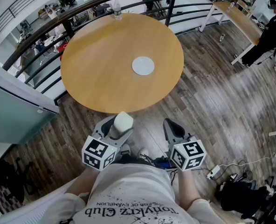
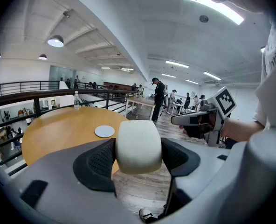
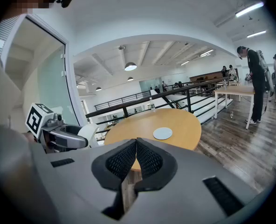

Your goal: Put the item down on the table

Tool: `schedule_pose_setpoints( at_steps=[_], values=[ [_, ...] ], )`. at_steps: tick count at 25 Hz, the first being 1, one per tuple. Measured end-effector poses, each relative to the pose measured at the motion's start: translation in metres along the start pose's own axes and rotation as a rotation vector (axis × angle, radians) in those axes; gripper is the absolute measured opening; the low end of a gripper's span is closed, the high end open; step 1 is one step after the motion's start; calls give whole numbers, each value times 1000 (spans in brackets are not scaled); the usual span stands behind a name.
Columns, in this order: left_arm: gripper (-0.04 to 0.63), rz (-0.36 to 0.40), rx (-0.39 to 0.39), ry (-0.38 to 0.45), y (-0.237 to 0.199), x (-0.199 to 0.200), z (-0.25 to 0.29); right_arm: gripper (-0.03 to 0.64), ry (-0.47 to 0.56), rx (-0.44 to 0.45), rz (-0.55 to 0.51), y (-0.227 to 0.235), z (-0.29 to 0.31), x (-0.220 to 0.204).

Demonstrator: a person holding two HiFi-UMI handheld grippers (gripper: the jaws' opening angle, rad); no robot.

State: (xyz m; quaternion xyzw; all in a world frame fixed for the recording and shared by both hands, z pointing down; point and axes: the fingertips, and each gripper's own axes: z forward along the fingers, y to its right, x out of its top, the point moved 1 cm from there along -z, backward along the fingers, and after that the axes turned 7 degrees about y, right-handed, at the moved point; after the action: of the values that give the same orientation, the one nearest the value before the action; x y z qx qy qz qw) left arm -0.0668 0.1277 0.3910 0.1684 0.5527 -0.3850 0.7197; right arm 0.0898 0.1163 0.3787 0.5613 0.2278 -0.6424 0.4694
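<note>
Head view: the left tongs [image 1: 118,125] hold the item [image 1: 124,121], a pale rounded block, in the air over the floor, just short of the near rim of the desk [image 1: 96,73]; the right tongs [image 1: 171,125] hang beside them with nothing in them; a disc [image 1: 143,65] lies mid-desk and a bottle [image 1: 117,10] stands at the far rim.

Left gripper view: both pads press the item's sides, so the tongs pinch it, spread wide around it; the desk lies ahead and lower.

Right gripper view: the pads are pressed together on nothing.

The step in hand looks like the carry toward the desk; nothing is set down yet. Next, I judge, the left tongs must reach out over the bare wood short of the disc, sink until the item rests on it, then spread.
</note>
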Motion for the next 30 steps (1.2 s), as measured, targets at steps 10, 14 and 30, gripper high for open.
schedule_pose_setpoints(
  at_steps=[10, 14, 30],
  values=[
    [313, -13, 13, 4, 1, -2, -9, 25, -16, 23, -15, -10, -1, -2],
    [313, -16, 13, 1, 0, -6, -12, 26, -2, 1, 20, -8, -1, -5],
    [313, -16, -14, 22, -40, -9, -42, 26, 3, -64, 21, -35, 22, -1]
  ],
)
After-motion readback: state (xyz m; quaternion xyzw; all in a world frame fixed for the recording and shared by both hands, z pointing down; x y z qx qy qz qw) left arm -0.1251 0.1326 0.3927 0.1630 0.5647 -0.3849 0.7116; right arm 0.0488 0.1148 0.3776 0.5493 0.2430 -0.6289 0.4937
